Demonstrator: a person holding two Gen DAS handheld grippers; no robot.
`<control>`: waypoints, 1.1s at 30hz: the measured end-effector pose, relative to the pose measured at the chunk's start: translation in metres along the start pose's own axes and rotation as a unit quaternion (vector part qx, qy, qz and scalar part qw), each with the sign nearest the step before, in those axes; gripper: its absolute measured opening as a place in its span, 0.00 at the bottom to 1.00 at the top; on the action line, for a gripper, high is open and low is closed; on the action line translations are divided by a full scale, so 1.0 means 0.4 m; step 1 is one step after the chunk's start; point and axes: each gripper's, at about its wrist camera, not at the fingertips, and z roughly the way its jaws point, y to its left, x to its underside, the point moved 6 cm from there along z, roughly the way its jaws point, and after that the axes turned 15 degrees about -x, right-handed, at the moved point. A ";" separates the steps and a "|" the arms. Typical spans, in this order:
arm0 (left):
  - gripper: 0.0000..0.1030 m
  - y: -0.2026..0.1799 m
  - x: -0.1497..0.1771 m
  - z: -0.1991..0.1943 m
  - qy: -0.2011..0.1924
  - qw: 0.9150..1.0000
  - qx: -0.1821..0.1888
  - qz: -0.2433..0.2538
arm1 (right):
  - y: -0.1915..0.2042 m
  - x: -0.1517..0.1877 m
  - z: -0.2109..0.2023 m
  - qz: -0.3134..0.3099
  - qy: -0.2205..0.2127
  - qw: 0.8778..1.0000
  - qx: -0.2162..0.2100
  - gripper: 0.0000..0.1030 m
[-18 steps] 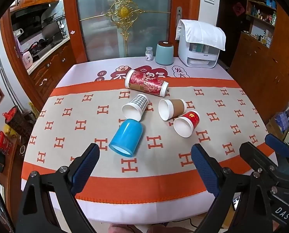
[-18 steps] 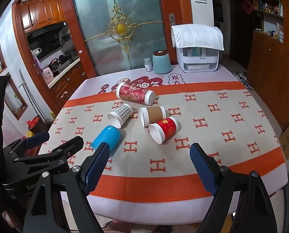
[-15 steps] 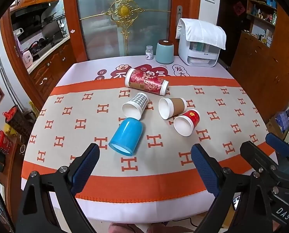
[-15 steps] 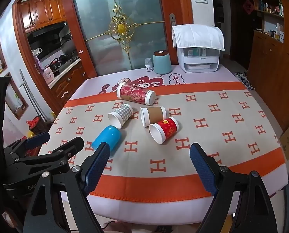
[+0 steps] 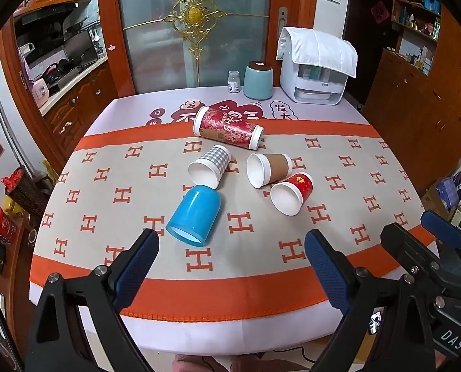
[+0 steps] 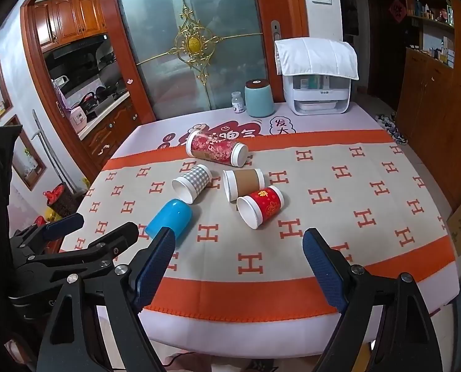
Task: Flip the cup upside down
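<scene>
Several cups lie on their sides in the middle of the table: a blue plastic cup (image 5: pixel 196 214) (image 6: pixel 170 217) nearest me, a grey checked paper cup (image 5: pixel 210 166) (image 6: pixel 193 181), a brown-sleeved paper cup (image 5: pixel 269 169) (image 6: pixel 244 183), a red paper cup (image 5: pixel 292 192) (image 6: pixel 261 206) and a tall red patterned cup (image 5: pixel 227 127) (image 6: pixel 216 148). My left gripper (image 5: pixel 232 248) is open and empty, hovering over the table's near edge in front of the blue cup. My right gripper (image 6: pixel 238 246) is open and empty, also over the near edge.
An orange and beige cloth with H marks (image 5: pixel 339 186) covers the table. At the far edge stand a teal canister (image 5: pixel 258 80), a small white bottle (image 5: pixel 234 82) and a white appliance under a cloth (image 5: pixel 317 68). Wooden cabinets (image 5: pixel 422 99) stand to the right.
Both grippers have edged slightly forward toward the cups; the cups have not moved.
</scene>
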 end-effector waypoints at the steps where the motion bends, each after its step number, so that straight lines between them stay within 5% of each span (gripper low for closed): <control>1: 0.91 0.000 0.000 0.000 0.000 1.000 0.000 0.000 | -0.001 -0.001 0.001 0.000 0.000 1.000 0.000 0.83; 33: 0.91 -0.006 0.002 0.003 0.002 1.000 0.000 0.000 | -0.004 0.005 -0.003 0.004 0.003 1.000 -0.004 0.83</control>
